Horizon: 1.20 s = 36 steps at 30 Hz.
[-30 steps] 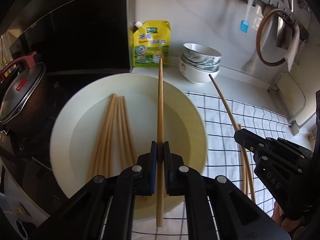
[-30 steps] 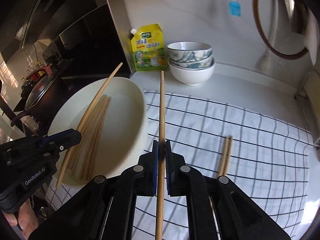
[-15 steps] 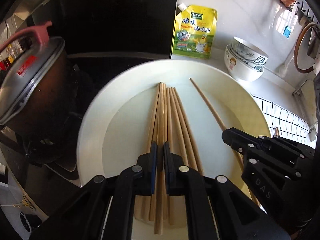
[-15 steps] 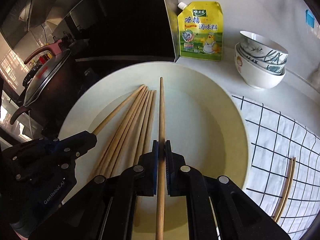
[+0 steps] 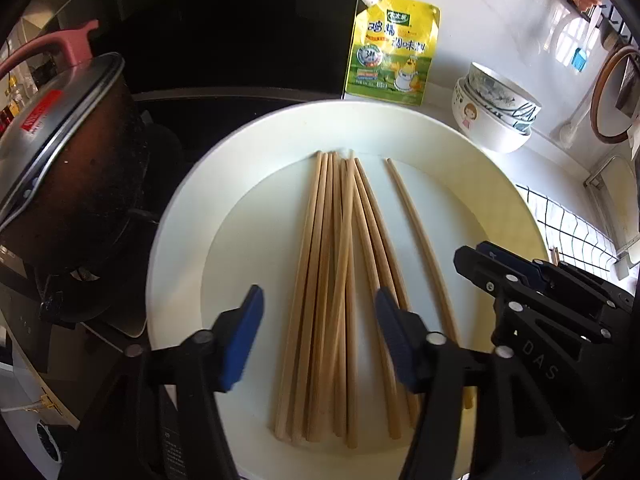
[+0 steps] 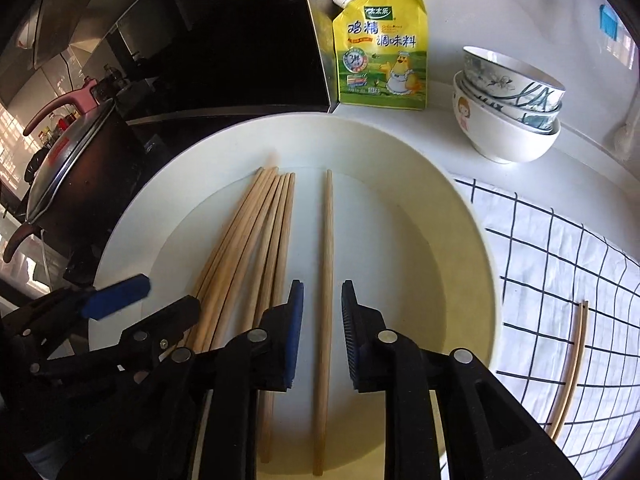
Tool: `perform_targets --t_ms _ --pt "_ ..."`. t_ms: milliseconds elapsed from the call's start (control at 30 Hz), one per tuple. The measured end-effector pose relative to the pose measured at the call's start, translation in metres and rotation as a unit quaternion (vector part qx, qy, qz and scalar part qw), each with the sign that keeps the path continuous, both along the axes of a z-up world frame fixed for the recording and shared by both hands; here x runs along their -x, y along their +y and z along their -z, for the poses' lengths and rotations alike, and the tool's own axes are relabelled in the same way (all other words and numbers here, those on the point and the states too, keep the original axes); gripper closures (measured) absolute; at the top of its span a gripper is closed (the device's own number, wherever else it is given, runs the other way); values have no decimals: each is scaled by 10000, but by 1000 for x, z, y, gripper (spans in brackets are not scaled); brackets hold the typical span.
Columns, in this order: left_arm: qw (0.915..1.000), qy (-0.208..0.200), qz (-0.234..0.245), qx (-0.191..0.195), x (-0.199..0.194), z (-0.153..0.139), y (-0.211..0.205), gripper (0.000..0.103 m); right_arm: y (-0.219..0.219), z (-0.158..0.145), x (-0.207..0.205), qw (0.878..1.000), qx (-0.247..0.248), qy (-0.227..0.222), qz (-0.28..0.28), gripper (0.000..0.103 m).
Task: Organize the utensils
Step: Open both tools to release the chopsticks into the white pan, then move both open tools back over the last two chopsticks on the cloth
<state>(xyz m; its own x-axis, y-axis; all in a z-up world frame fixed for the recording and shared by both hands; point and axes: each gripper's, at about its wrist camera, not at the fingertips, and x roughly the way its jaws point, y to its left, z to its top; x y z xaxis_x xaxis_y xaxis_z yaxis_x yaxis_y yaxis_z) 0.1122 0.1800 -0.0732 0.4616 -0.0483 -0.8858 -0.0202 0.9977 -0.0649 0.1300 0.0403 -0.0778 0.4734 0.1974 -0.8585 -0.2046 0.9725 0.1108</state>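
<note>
A large white plate (image 5: 180, 240) (image 6: 460, 208) holds a bundle of several wooden chopsticks (image 5: 332, 280) (image 6: 248, 240). One more chopstick (image 6: 327, 280) (image 5: 420, 236) lies apart to the right of the bundle. My left gripper (image 5: 318, 344) is open just above the bundle, empty. My right gripper (image 6: 322, 328) is open with its jaws either side of the lone chopstick, not clamping it. Each gripper shows in the other's view: the right gripper (image 5: 540, 304) and the left gripper (image 6: 120, 320). Two more chopsticks (image 6: 572, 368) lie on the checked cloth (image 6: 560, 264) at right.
A yellow seasoning pouch (image 6: 382, 48) leans on the wall behind the plate. Stacked bowls (image 6: 508, 104) stand at back right. A dark pot with a lid and pink handle (image 5: 60, 152) sits on the stove to the left.
Both grippers opened and let their chopsticks go onto the plate. The left one joined the bundle; the right one lies apart to its right.
</note>
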Motion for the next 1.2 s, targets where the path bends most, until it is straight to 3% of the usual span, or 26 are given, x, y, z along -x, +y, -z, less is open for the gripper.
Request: perform_targets --t_ms 467,1200 --pt "9998 -206 12 72 24 -25 -15 41 -34 -28 44 9997 51 -220 122 81" --pt "9976 -338 605 49 62 -38 -101 41 -142 -45 108 9952 193 -412 869 75"
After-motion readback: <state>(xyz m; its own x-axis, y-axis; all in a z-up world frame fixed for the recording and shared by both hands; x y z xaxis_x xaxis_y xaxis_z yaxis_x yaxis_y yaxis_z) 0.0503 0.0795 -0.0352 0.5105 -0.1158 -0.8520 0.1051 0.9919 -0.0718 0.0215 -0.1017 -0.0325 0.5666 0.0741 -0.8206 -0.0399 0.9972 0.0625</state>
